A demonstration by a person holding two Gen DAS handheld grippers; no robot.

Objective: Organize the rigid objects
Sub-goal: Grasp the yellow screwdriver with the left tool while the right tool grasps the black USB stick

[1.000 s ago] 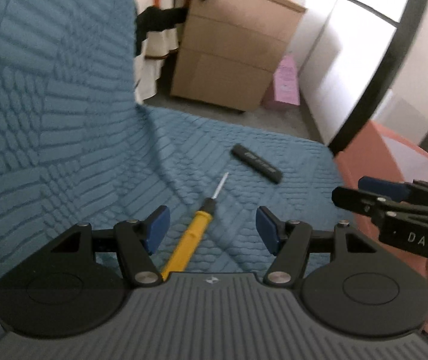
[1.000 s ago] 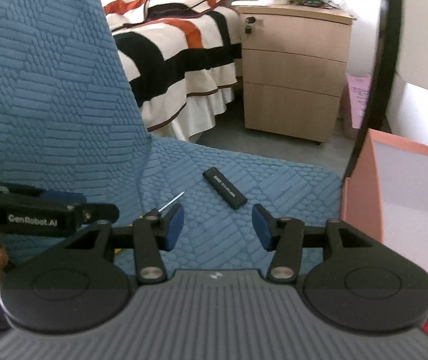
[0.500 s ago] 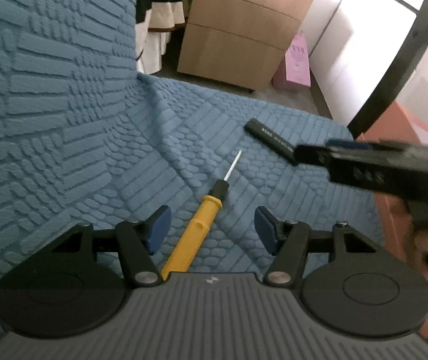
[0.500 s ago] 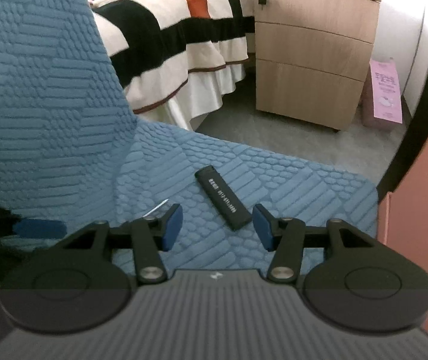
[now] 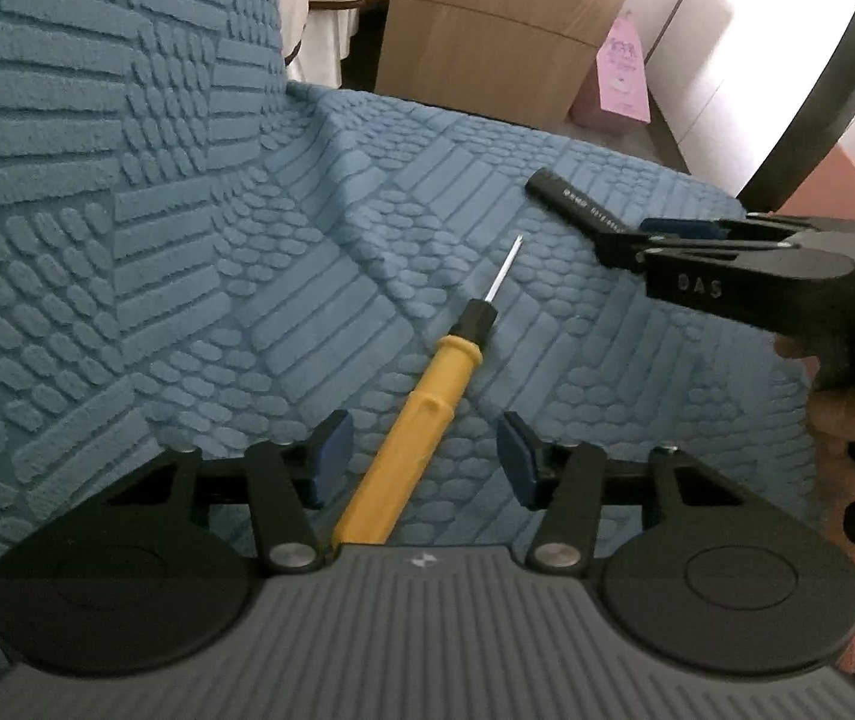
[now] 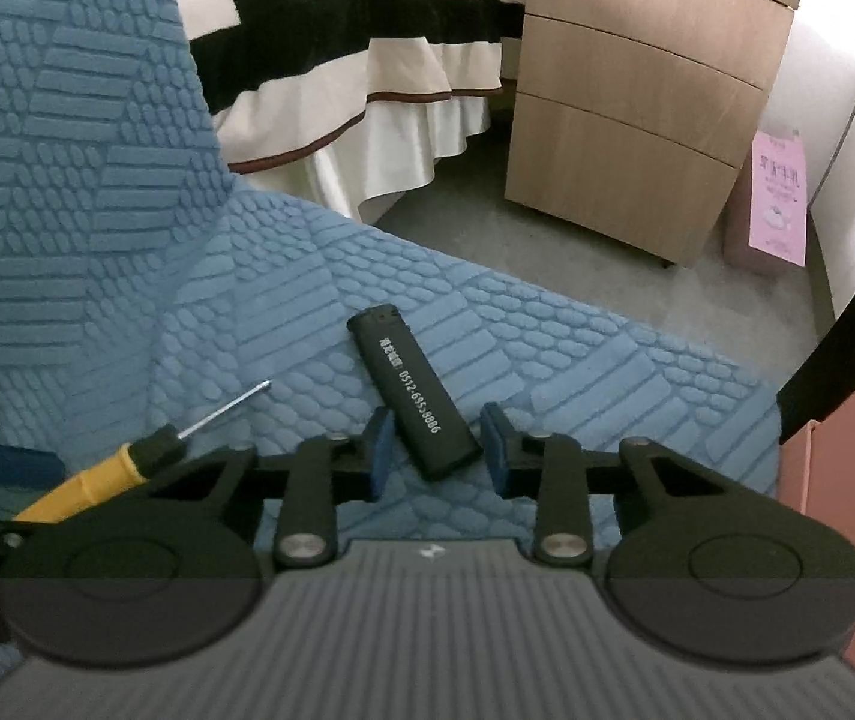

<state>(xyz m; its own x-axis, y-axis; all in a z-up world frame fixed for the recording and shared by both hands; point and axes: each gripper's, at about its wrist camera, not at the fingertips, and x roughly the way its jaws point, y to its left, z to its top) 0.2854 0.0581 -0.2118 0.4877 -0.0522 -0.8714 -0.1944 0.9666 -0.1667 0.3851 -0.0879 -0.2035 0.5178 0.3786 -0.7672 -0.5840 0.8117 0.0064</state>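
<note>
Nearest to us, the left gripper [image 5: 421, 459] stands with its blue-padded fingers [image 5: 331, 450] wide apart and gripping nothing; the yellow plastic-handled screwdriver with a thin steel shaft [image 5: 427, 408] lies on the blue quilted fabric seat cover [image 5: 187, 276] and runs between the two pads, its handle closer to the left pad, touching neither as far as we can tell, its tip pointing away and slightly right. In the right wrist view, the right gripper [image 6: 436, 450] is likewise spread, holding nothing, and the near end of the black rectangular lighter with white printed digits [image 6: 412, 393] sits between its pads [image 6: 379, 450] with a gap at each side. The lighter rests flat on the cover, just beyond and right of the screwdriver tip. At the right edge we see a salmon-pink box wall [image 6: 847, 480]. Farther off stand a light wooden drawer cabinet [image 6: 637, 120], a pink paper bag [image 6: 778, 204] beside it, and a bed with a striped black, white and orange coverlet [image 6: 367, 30].
</note>
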